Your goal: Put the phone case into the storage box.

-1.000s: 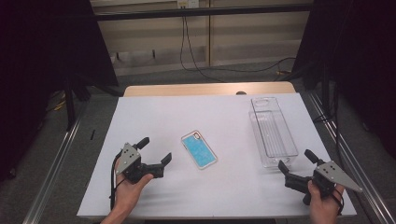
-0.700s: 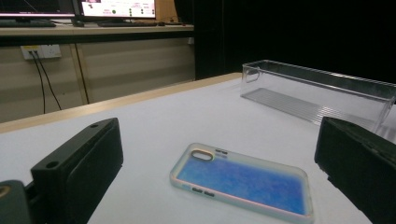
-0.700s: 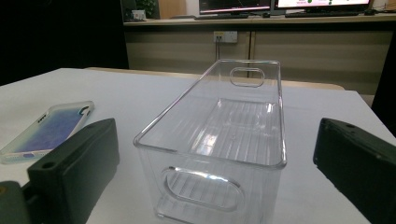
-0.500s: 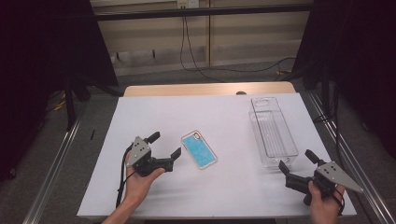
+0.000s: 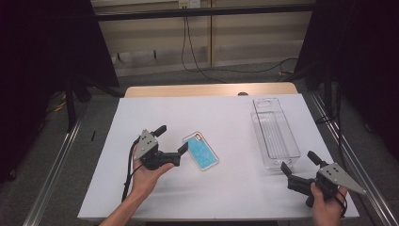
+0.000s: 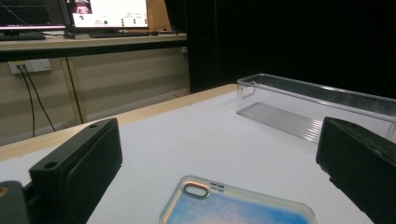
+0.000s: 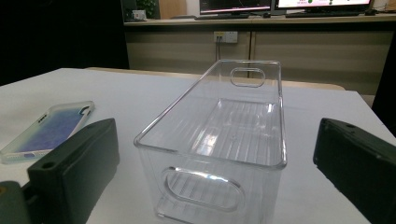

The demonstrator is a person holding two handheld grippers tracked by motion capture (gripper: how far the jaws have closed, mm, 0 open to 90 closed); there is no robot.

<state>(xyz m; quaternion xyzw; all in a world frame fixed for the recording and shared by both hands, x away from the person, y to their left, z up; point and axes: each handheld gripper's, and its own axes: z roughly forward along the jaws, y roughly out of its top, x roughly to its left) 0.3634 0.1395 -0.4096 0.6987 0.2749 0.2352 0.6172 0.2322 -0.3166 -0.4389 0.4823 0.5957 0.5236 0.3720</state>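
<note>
With its jaws spread wide, the left hand-held gripper (image 5: 170,141) sits just at 9 o'clock of the phone case (image 5: 201,150) lying flat mid-table (image 5: 226,113), so a shallow pinch may merely skid the thin case toward the clear bin (image 5: 275,134) at 3 o'clock.

Around the white work surface
Wooden table (image 5: 207,90) edge beyond the white sheet (image 5: 226,122); monitors (image 7: 285,4) on a back counter; wall socket (image 6: 29,66).

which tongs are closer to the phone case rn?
Left. The left tongs sit open right beside the phone case; the right tongs are far off, near the clear bin.
</note>
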